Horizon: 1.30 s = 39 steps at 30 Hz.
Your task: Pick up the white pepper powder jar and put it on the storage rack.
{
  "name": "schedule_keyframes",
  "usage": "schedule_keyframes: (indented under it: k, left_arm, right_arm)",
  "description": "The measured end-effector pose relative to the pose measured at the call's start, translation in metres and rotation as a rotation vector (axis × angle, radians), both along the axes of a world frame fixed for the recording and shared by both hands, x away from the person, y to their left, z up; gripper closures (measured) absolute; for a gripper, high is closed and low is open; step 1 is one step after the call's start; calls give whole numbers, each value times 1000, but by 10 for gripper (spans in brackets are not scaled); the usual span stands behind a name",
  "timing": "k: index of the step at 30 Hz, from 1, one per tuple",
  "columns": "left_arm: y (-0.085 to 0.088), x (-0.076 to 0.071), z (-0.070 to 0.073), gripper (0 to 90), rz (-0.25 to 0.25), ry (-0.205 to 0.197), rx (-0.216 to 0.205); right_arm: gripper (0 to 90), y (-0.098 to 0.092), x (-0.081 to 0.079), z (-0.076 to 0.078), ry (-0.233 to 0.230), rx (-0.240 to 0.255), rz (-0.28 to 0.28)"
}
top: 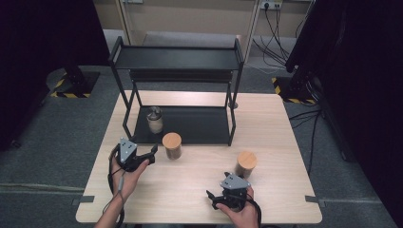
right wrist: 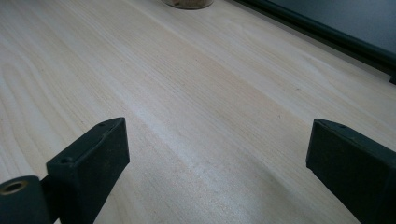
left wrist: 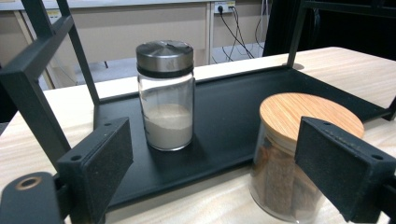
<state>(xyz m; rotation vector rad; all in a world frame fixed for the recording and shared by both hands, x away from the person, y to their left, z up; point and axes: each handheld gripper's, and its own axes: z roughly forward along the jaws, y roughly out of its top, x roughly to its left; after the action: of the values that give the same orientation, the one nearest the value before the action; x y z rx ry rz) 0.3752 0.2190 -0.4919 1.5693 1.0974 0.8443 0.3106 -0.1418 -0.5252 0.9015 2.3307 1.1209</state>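
A glass jar with a metal lid (top: 154,119) (left wrist: 166,95), part full of pale powder, stands on the lower tray of a black rack (top: 190,124) (left wrist: 224,116). A wooden-lidded jar (top: 172,145) (left wrist: 289,154) with brown contents stands on the table just in front of that tray. My left gripper (top: 153,153) (left wrist: 219,172) is open, close to this jar's left side; the jar shows behind its right jaw, not gripped. A second wooden-lidded jar (top: 246,164) stands at the right. My right gripper (top: 212,199) (right wrist: 219,172) is open over bare table in front of it.
The rack's upper shelf (top: 177,58) overhangs the tray on black uprights. The wooden table (top: 190,190) has free room in the middle and front. Cables and black stands lie on the floor beyond the table.
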Motion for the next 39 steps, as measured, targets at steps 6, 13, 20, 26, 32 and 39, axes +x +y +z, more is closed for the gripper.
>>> schedule_keyframes:
  k: [6, 13, 20, 26, 32, 39]
  left_arm:
    - [-1, -7, -7, 106, -2, 5, -4]
    - [-3, -16, -14, 103, -16, 8, -18]
    - [-1, -25, -22, 103, -26, 27, -26]
    - [1, -31, -27, 102, -27, 38, -33]
    - [1, -38, -29, 102, -35, 38, -38]
    - [3, -44, -33, 101, -34, 42, -36]
  right_arm:
    - [62, 0, 0, 0, -1, -1, 0]
    - [62, 0, 0, 0, -1, -2, -1]
    - [62, 0, -1, 0, -2, -3, 1]
    - [61, 1, 0, 0, -1, -4, 1]
    - [60, 1, -1, 0, -2, -6, 3]
    - [59, 1, -1, 0, -1, -4, 2]
